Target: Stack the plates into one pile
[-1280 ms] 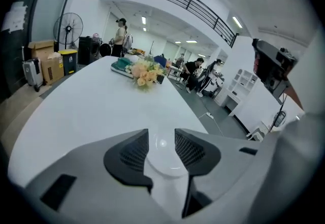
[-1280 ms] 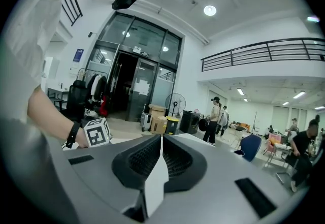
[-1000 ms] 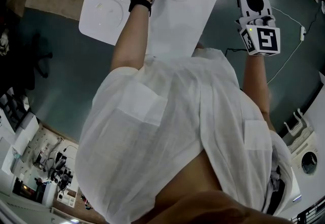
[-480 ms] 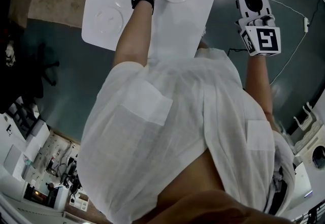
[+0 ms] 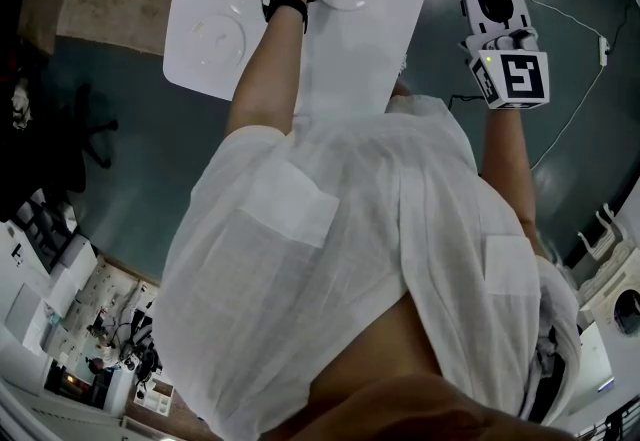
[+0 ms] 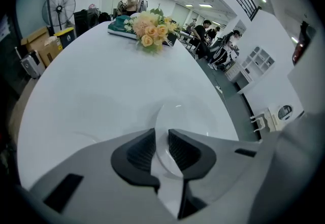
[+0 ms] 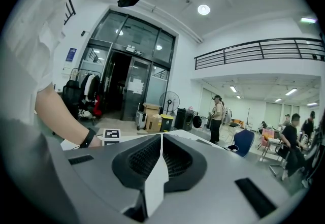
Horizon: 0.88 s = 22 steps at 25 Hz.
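Left gripper view alone shows left claw [image 6: 161,142] just closed on plate [image 6: 179,115].

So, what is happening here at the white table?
A person works with a claw in each hand. The left claw has just been closing on the rim of a white plate on the table and grips it now. A second plate lies apart, so no pile exists yet. The right claw is shut and empty, held beside the table.
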### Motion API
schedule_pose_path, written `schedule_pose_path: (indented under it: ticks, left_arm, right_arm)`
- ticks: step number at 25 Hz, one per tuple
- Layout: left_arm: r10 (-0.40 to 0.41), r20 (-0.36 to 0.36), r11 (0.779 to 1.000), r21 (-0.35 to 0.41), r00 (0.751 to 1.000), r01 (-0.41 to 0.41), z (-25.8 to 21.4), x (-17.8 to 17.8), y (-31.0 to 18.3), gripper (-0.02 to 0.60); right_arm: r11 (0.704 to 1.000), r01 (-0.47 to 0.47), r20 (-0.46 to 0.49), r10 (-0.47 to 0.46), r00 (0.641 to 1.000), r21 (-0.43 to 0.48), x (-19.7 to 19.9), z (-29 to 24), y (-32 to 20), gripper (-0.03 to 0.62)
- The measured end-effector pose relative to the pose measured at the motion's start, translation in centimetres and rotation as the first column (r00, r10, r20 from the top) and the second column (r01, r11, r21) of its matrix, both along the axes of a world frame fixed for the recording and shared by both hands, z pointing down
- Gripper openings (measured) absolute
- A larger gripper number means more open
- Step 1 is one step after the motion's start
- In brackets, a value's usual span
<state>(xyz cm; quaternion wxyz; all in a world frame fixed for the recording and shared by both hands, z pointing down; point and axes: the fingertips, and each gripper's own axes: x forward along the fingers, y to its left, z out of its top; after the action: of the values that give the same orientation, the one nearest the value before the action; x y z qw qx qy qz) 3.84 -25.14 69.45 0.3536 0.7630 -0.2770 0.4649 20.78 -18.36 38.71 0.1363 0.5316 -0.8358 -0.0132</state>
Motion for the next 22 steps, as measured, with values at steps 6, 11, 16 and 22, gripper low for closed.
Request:
schedule_pose_path:
  ticks: [6,11,16,22]
  left_arm:
    - [-0.029,-0.045,0.999,0.044,0.999,0.031,-2.2,-1.2,-0.1,0.063]
    - [-0.102,-0.057,0.992,0.065,0.993,0.106,-3.4,-5.5,-0.4,0.055]
    - [-0.211,-0.053,0.974,0.070,0.976,0.214,-3.7,-9.3,-0.2,0.055]
    - [-0.387,-0.099,0.921,0.001,0.917,0.389,-2.6,-14.7,0.2,0.057]
  right_arm:
    - [1.000,0.029,0.008,-0.029,1.000,0.000,-1.3,-0.1,0.0,0.031]
    - [0.998,0.071,0.009,-0.071,0.997,0.001,-4.2,-0.3,-0.4,0.032]
    - [0.993,0.114,0.011,-0.114,0.993,0.007,-5.5,-0.6,-0.3,0.031]
    - [0.987,0.159,0.002,-0.159,0.987,0.002,-8.3,-0.5,-0.5,0.031]
